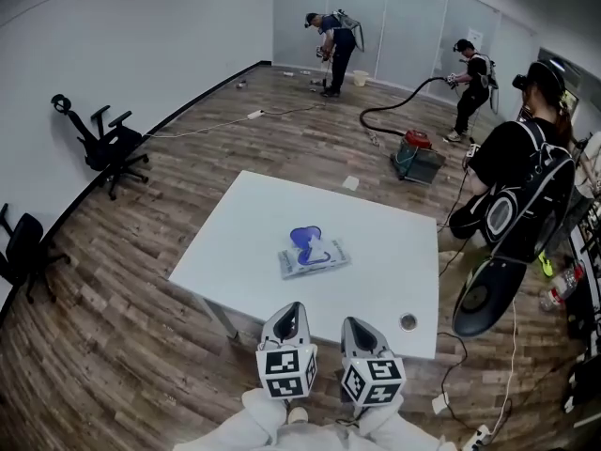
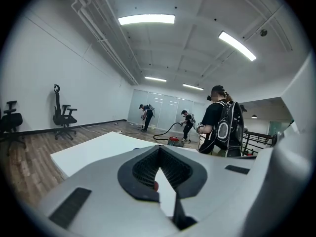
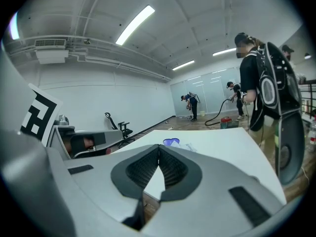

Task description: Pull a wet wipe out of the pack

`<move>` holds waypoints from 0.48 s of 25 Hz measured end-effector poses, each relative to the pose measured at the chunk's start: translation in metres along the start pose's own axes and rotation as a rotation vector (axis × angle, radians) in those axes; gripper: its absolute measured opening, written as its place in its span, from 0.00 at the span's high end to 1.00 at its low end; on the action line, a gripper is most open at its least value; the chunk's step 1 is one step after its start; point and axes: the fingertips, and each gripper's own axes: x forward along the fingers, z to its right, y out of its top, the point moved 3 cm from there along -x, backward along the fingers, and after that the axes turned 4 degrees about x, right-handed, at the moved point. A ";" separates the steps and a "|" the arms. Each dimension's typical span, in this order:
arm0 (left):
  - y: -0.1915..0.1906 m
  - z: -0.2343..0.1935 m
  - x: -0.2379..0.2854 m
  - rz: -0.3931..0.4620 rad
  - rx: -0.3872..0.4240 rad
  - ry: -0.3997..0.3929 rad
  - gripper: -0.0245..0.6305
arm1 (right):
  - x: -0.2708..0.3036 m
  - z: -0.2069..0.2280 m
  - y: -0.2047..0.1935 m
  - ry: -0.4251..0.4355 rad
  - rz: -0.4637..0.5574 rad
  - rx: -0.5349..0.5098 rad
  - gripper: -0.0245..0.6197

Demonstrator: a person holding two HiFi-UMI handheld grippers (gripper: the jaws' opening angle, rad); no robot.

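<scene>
In head view the wipe pack [image 1: 313, 255] lies mid-frame on the bench [image 1: 254, 216], also showing beyond the right gripper [image 3: 159, 147], jaws together and empty like the left gripper [image 2: 159, 150]

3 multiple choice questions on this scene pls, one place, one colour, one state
1. Where is the wipe pack?
A) on the floor
B) mid table
C) in a claw

2. What colour is the pack's lid?
A) red
B) blue
C) green

3. How is the right claw?
A) wide open
B) shut on a wipe
C) shut, empty

Answers: B, it lies on the white top; B, a blue flap shows in the head view; C, its jaws meet with nothing between.
</scene>
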 end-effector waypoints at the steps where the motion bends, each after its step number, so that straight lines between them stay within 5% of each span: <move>1: -0.001 -0.001 0.001 0.000 -0.005 0.004 0.96 | 0.000 0.001 0.000 -0.002 -0.005 -0.004 0.95; 12: -0.013 0.005 0.001 -0.031 -0.028 0.017 0.96 | 0.009 0.000 -0.006 0.036 -0.046 -0.010 0.95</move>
